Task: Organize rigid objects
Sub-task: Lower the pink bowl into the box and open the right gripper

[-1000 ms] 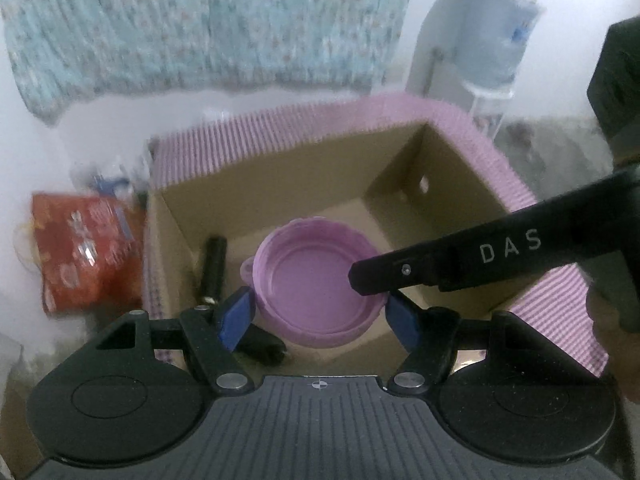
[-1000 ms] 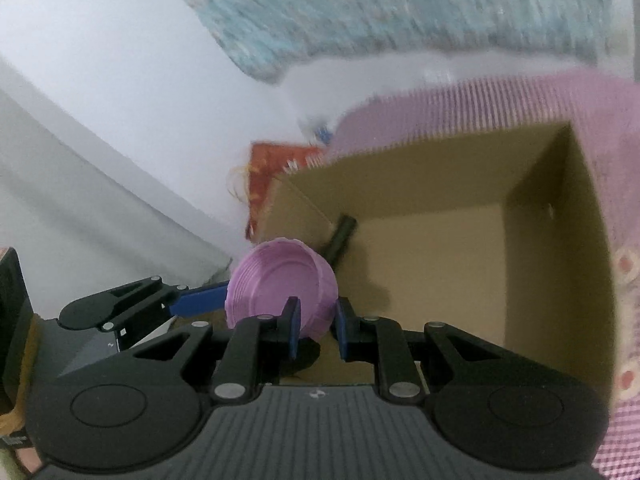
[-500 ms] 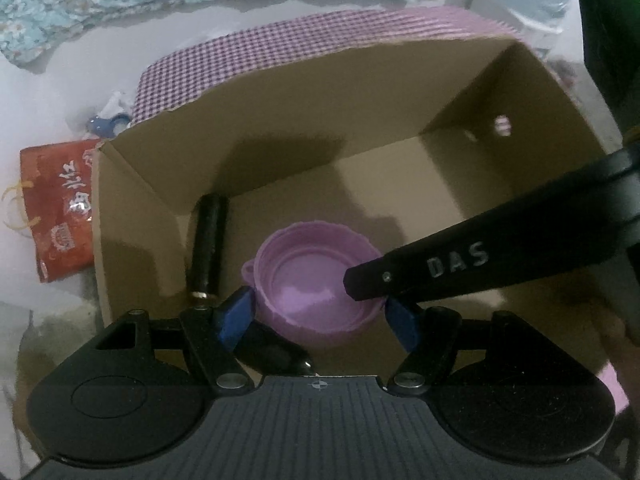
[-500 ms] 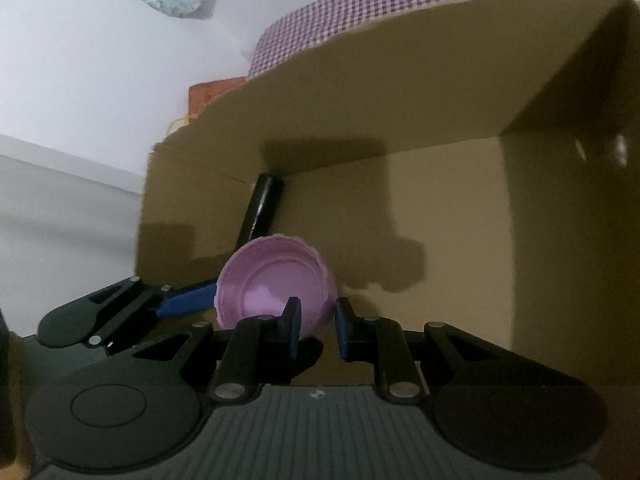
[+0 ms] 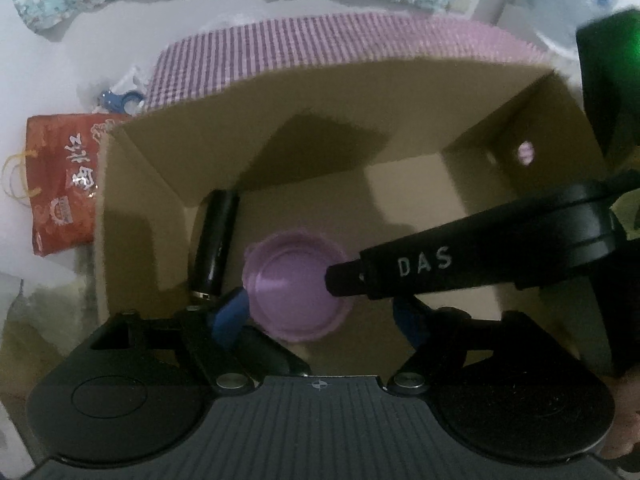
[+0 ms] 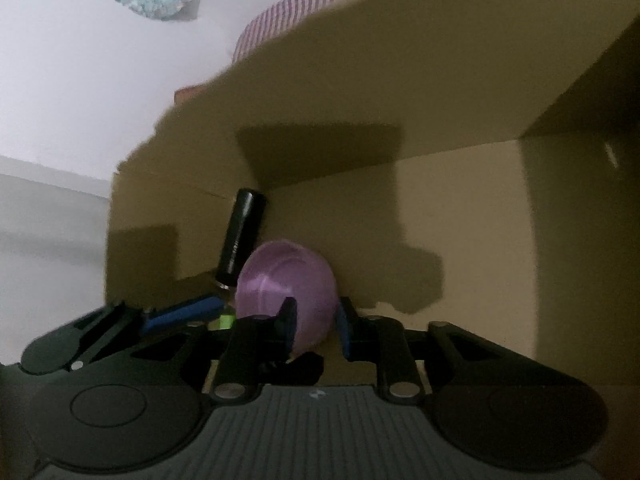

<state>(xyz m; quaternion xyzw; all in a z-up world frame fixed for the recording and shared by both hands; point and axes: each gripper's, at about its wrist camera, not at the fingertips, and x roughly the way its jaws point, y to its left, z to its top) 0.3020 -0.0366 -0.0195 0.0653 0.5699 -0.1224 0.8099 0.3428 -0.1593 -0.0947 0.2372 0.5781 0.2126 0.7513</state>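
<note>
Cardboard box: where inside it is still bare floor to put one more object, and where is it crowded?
The bare floor of the cardboard box lies right of the purple bowl, reaching the right wall and the back wall. The left side is crowded: a black cylinder lies along the left wall, the bowl beside it, and both the left gripper and right gripper, jaws opening, around the bowl.

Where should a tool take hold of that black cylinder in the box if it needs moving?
Grip the black cylinder across its middle, coming down from above. It lies flat on the floor of the box, close along the left wall, so its ends are awkward to reach. The purple bowl sits right beside it, so set the fingers astride the barrel carefully.
</note>
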